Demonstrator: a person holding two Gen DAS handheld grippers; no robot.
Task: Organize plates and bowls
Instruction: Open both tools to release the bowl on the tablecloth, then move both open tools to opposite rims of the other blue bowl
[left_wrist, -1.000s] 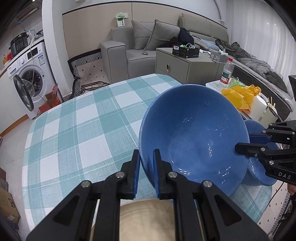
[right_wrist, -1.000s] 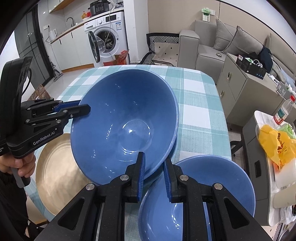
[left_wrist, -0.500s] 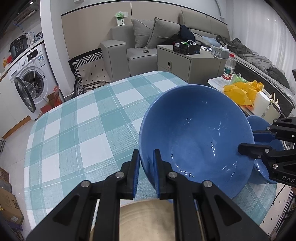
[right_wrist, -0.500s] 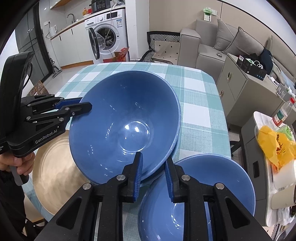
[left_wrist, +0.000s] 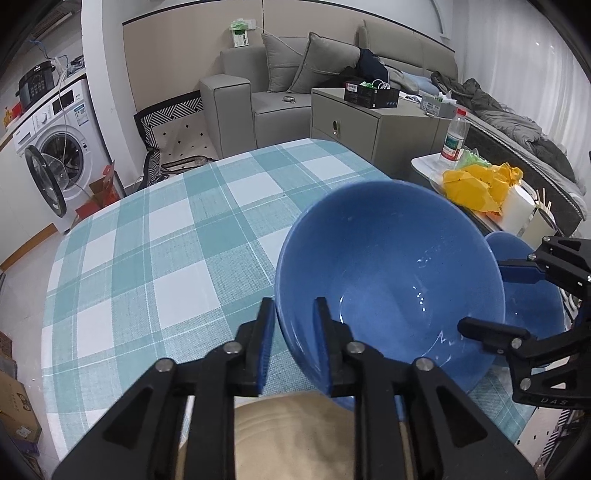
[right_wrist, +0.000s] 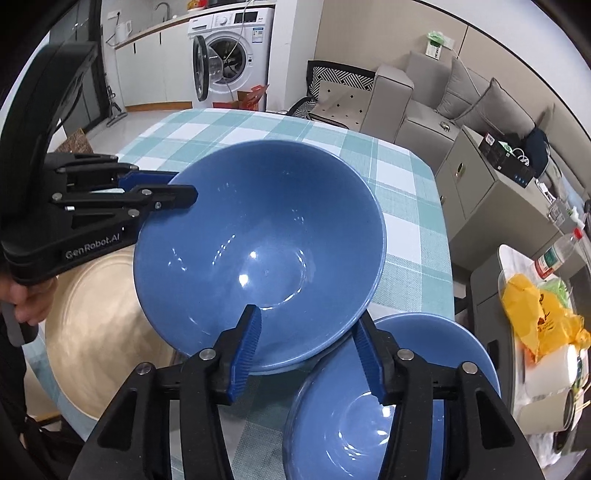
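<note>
A large blue bowl (left_wrist: 391, 280) (right_wrist: 258, 254) sits tilted over the checked table. My left gripper (left_wrist: 293, 321) is shut on the bowl's near rim; it also shows in the right wrist view (right_wrist: 162, 192). My right gripper (right_wrist: 308, 347) is open, its jaws spread either side of the bowl's rim without pinching it; it also shows in the left wrist view (left_wrist: 498, 295). A second blue bowl (right_wrist: 369, 406) (left_wrist: 532, 295) stands on the table beside and partly under the first. A tan plate (right_wrist: 103, 325) (left_wrist: 295, 439) lies at the near table edge.
The table wears a teal and white checked cloth (left_wrist: 166, 258). A side table with a yellow bag (left_wrist: 476, 188) and a water bottle (left_wrist: 454, 138) stands to the right. A grey cabinet (left_wrist: 369, 122), a sofa and a washing machine (left_wrist: 55, 147) stand beyond.
My right gripper has opened and let go of the large bowl's rim. The bowl has sunk lower and tilted less. My left gripper still holds it.
</note>
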